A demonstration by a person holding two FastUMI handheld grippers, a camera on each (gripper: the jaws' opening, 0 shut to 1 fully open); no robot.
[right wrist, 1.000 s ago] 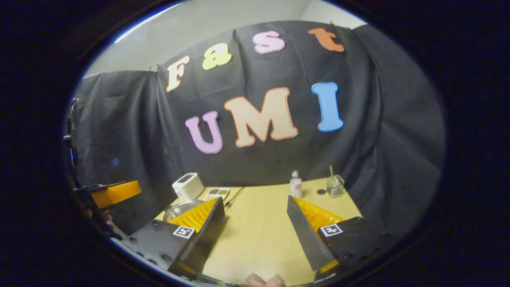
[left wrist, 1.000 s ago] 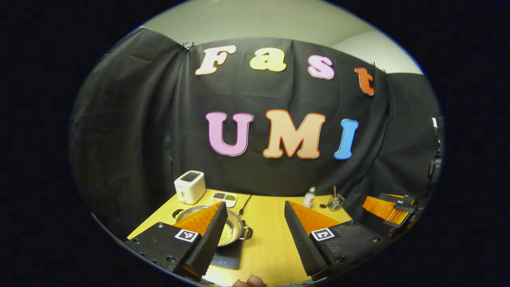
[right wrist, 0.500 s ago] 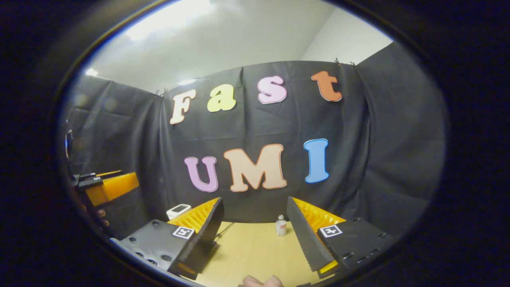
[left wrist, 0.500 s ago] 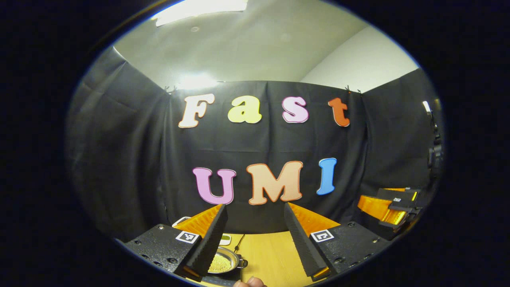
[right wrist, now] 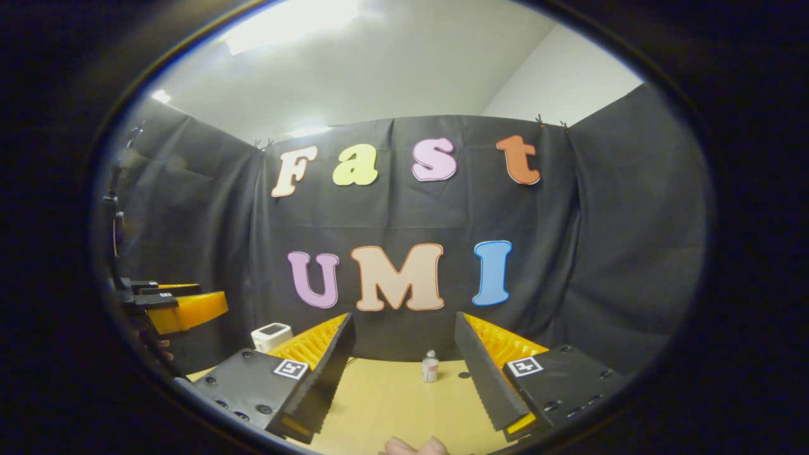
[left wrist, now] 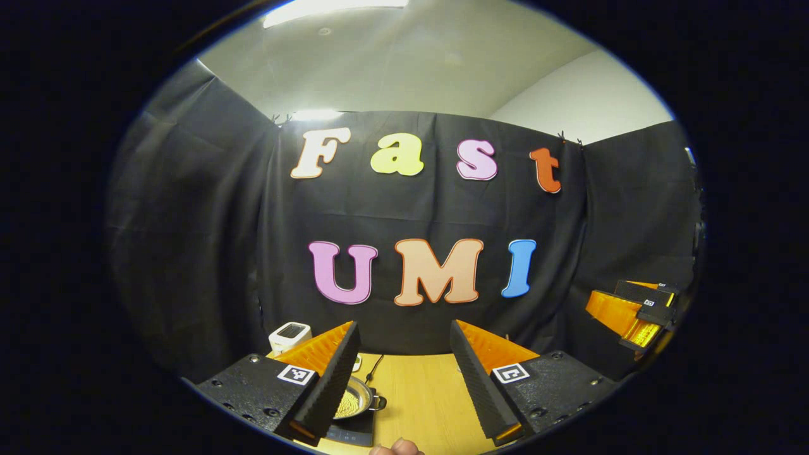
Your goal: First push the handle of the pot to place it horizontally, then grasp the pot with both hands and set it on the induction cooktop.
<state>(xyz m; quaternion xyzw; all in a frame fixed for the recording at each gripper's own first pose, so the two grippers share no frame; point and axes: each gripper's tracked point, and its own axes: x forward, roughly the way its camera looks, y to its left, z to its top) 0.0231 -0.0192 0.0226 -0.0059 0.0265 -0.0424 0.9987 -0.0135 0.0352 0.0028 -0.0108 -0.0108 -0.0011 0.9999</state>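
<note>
Both our claws are up off the surface [left wrist: 423, 398], released and holding nothing. Left claw [left wrist: 404, 379]: fingers spread wide. Below its left finger the pot [left wrist: 357, 399] sits on the cooktop [left wrist: 351, 430], one side handle toward the surface's middle. Toaster [left wrist: 289, 335] behind, by the cloth. Right claw [right wrist: 404, 373]: also spread, with a small bottle [right wrist: 430, 366] standing between its fingers, far back.

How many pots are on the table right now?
1. The pot sits on the cooktop, just past the left tool, whose near finger covers part of it; others could be hidden.
</note>
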